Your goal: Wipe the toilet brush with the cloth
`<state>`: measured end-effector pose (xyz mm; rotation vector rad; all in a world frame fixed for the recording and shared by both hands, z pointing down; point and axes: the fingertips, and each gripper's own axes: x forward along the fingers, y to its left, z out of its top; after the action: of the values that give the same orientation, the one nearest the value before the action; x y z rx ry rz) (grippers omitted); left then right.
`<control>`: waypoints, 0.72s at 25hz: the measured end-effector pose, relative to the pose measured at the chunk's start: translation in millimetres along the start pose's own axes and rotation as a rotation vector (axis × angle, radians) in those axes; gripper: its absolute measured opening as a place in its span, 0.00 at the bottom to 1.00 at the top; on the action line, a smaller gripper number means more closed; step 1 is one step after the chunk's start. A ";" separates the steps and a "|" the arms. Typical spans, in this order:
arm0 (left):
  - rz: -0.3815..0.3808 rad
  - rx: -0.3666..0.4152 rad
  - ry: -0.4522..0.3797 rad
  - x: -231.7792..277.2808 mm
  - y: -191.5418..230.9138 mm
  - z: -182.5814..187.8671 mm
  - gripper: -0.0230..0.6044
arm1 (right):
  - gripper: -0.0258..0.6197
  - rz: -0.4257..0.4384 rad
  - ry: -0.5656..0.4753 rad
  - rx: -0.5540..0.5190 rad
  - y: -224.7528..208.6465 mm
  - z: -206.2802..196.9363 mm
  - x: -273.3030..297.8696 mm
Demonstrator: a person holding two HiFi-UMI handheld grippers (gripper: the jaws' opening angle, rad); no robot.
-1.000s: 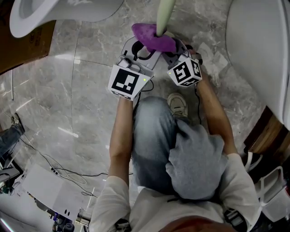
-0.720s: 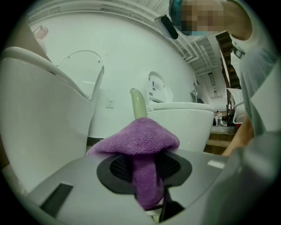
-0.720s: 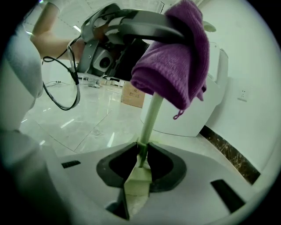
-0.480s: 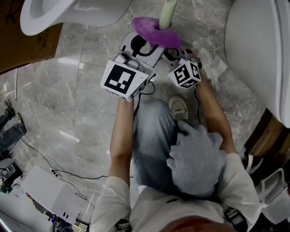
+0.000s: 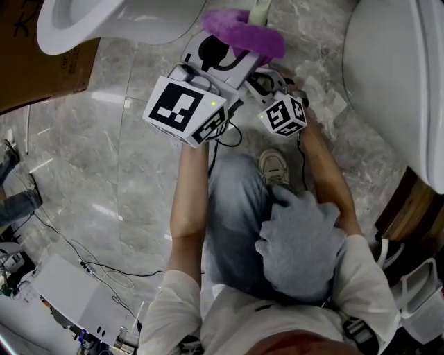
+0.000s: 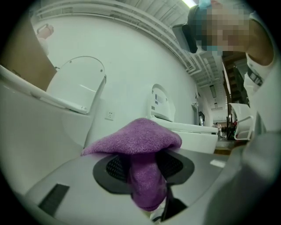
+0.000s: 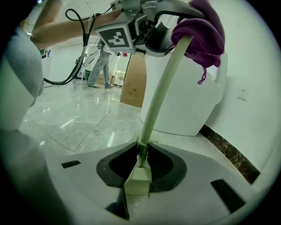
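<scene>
My right gripper [image 7: 141, 151] is shut on the lower end of the pale green toilet brush handle [image 7: 164, 88], which slants up and away from it. The purple cloth [image 7: 202, 30] caps the handle's far end. My left gripper [image 6: 145, 163] is at that end. Its jaws have just been opening, and they stand wide with the cloth [image 6: 142, 145] draped over them and hanging between them. In the head view the left gripper [image 5: 218, 52] sits above the right gripper [image 5: 269, 82], with the cloth [image 5: 243, 31] and a short piece of handle [image 5: 259, 10] at the top edge.
A white toilet bowl [image 5: 90, 21] stands at the top left beside a cardboard box [image 5: 35, 62]. Another white toilet [image 5: 395, 76] fills the right side. Cables [image 5: 90, 260] and a white box [image 5: 76, 291] lie on the marble floor at the lower left. The person's shoe [image 5: 274, 166] is below the grippers.
The left gripper has slid up along the handle toward the top of the picture, carrying the cloth, and its jaws have spread. The right gripper and the handle have stayed put.
</scene>
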<state>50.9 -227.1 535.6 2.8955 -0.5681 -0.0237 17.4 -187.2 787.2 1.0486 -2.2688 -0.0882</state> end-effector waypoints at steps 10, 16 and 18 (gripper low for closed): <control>0.002 0.020 -0.023 8.2 0.7 17.1 0.32 | 0.15 -0.001 -0.005 -0.003 -0.5 0.5 -0.8; -0.004 0.037 0.011 -0.2 -2.0 -10.5 0.31 | 0.15 0.002 -0.012 -0.009 -0.1 0.0 1.1; -0.002 0.033 0.028 -3.9 -2.7 -23.3 0.30 | 0.15 0.000 -0.014 -0.011 -0.1 0.0 0.3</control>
<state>49.5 -218.9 557.9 2.9233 -0.5654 0.0260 17.4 -187.5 787.4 1.0447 -2.2787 -0.1088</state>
